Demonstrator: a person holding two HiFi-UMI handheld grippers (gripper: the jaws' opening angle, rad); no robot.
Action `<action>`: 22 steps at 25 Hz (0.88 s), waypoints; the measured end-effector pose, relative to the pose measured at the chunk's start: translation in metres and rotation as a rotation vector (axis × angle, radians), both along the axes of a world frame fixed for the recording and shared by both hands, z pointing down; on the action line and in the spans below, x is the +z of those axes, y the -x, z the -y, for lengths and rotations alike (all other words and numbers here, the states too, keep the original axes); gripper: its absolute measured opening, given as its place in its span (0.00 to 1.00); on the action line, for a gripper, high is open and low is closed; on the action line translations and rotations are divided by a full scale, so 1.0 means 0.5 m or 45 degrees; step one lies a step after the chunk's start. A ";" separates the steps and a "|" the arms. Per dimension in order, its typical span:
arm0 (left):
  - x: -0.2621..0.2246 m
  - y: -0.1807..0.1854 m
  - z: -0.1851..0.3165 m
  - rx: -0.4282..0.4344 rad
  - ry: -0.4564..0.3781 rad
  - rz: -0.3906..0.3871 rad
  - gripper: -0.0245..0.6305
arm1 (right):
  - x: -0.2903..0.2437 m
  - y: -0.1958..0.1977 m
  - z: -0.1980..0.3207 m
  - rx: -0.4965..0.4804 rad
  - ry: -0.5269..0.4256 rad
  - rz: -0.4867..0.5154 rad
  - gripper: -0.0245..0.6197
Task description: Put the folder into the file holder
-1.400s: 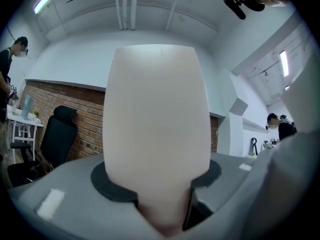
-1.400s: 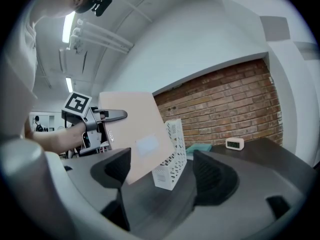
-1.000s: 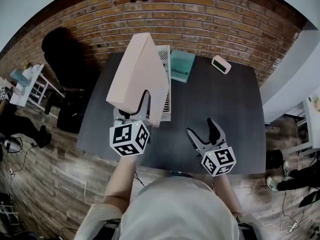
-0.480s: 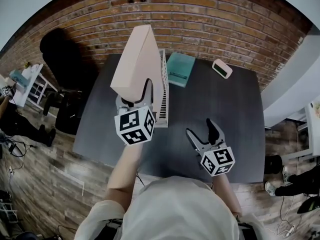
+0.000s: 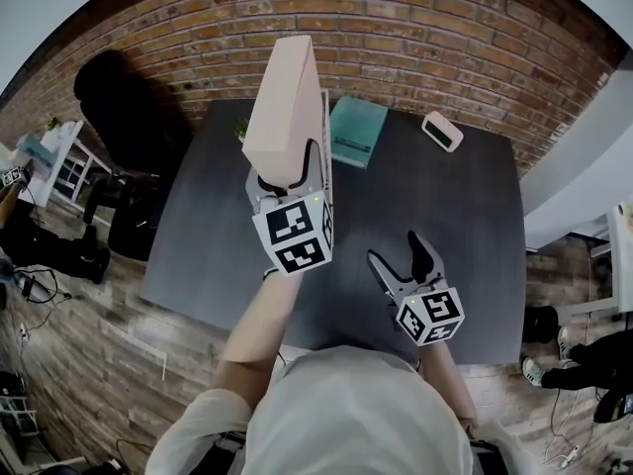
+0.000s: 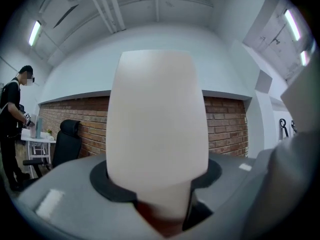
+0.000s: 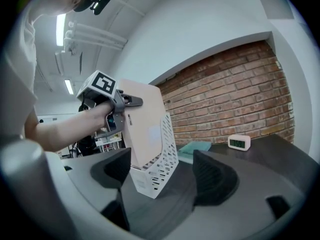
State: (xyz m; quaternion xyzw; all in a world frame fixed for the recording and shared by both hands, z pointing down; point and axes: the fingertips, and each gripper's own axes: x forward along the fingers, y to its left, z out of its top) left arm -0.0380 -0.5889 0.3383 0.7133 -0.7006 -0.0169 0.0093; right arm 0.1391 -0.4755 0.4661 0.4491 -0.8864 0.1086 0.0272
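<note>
Closest in, the right hand-held gripper (image 5: 396,248) hovers over the desk (image 5: 455,236), jaws apart, nothing between them. Ahead, the left hand-held gripper (image 5: 287,181) clamps the pink folder (image 5: 287,107) by its near edge, upright, lower end at the white file holder (image 7: 160,166); how deep is unclear. Insertion's the step: next, line it up and lower it. Beyond lie 1 teal book (image 5: 356,132) and 1 clock (image 5: 441,131).
</note>
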 end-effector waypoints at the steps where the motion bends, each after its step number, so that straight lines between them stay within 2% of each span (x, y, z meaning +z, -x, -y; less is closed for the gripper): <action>1: 0.001 -0.010 0.000 -0.001 -0.003 0.027 0.46 | 0.003 0.000 0.000 0.000 0.005 0.001 0.61; 3: 0.007 -0.024 0.002 -0.007 0.016 0.059 0.46 | 0.006 0.003 -0.002 -0.001 0.011 0.003 0.61; 6: 0.023 -0.025 0.010 -0.040 0.082 0.013 0.46 | 0.006 0.003 -0.001 -0.001 0.011 0.002 0.61; 10: 0.053 -0.029 0.007 -0.053 0.087 0.015 0.46 | 0.008 -0.009 0.000 0.009 0.008 0.007 0.61; 14: 0.128 -0.036 0.001 -0.038 0.109 0.054 0.48 | 0.016 -0.018 -0.002 0.014 0.014 0.005 0.61; 19: 0.250 -0.034 0.002 -0.010 0.270 0.070 0.49 | 0.023 -0.022 -0.002 0.013 0.026 -0.001 0.61; 22: 0.276 -0.032 -0.003 0.026 0.266 0.096 0.49 | 0.025 -0.019 -0.004 0.008 0.031 -0.006 0.61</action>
